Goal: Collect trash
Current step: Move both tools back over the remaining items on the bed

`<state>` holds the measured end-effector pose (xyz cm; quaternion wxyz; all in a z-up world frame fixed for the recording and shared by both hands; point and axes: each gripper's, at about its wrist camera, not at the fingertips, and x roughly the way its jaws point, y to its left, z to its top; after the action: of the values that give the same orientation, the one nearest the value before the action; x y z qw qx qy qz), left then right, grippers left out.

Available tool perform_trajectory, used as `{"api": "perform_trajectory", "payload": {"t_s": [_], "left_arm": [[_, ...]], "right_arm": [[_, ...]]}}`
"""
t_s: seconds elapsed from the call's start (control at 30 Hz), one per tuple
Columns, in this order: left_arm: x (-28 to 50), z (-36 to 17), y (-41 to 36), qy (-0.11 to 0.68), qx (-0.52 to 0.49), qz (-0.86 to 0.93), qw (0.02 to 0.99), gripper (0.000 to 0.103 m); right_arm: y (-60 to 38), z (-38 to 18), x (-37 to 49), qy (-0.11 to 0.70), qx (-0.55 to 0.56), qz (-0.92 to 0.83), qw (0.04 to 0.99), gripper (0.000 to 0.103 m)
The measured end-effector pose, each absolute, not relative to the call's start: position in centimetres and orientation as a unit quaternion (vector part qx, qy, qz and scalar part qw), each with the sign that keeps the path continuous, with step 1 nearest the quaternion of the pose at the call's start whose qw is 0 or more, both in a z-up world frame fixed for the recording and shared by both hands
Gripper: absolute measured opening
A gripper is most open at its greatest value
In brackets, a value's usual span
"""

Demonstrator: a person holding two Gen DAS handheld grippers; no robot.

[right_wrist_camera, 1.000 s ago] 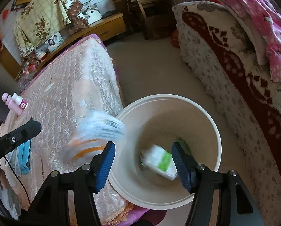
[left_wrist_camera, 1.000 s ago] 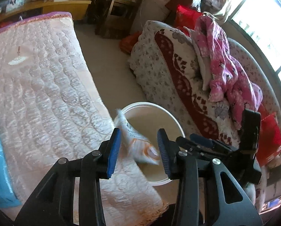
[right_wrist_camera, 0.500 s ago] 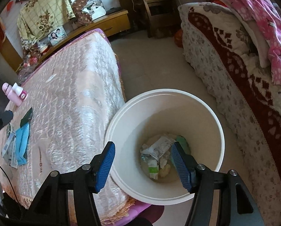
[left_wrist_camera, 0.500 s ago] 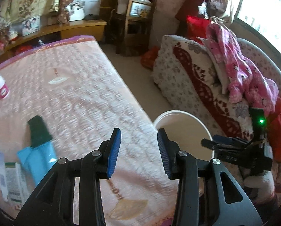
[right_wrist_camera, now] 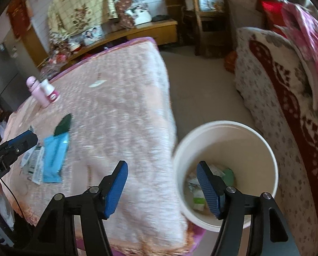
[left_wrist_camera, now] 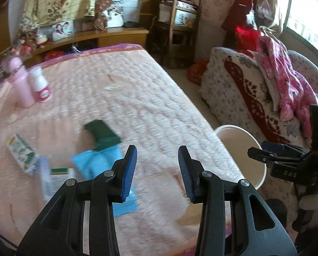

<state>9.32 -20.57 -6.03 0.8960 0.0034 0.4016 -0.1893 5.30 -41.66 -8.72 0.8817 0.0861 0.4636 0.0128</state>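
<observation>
L gripper [left_wrist_camera: 156, 166] empty, R gripper [right_wrist_camera: 162, 186] empty, wrappers [right_wrist_camera: 52, 160] on bed, bin [right_wrist_camera: 265, 149]

Empty right gripper [right_wrist_camera: 162, 184], trash-filled bucket [right_wrist_camera: 265, 147]

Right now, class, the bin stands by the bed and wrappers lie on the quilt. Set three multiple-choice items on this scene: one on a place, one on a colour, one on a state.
1. Where is the white bin?
A. On the floor beside the bed
B. On the quilt
C. On the sofa

2. What colour is the largest flat wrapper on the quilt?
A. Red
B. Light blue
C. Yellow

3. How is the left gripper?
A. Shut on a bottle
B. Shut on a wrapper
C. Open, holding nothing

Answers: 1 A, it stands at the bed's edge; 2 B, its surface is light blue; 3 C, quilt shows between its fingers.
</observation>
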Motion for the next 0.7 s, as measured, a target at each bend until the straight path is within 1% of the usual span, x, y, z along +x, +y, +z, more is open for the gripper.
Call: {"api": "perform_trajectory", "payload": {"t_s": [0.17,0.33,0.7], "left_arm": [[9.1,-5.9,-17.2,0.402,-0.003,-0.165,0.900,0.039],[9.0,-6.0,-13.6,0.406,-0.018,-0.143,0.903,0.045],[9.4,-6.5,-5.6,0.412,-0.047,-0.081,0.906,0.046]], "right_arm": [[-37.8,-8.4,6.5,0.464,0.073,0.042,0.882,0.065],[-34.2,-8.6,7.3,0.467,0.063,0.070,0.879,0.065],[-28.2,-8.8,9.0,0.472,0.048,0.118,0.872,0.065]]}}
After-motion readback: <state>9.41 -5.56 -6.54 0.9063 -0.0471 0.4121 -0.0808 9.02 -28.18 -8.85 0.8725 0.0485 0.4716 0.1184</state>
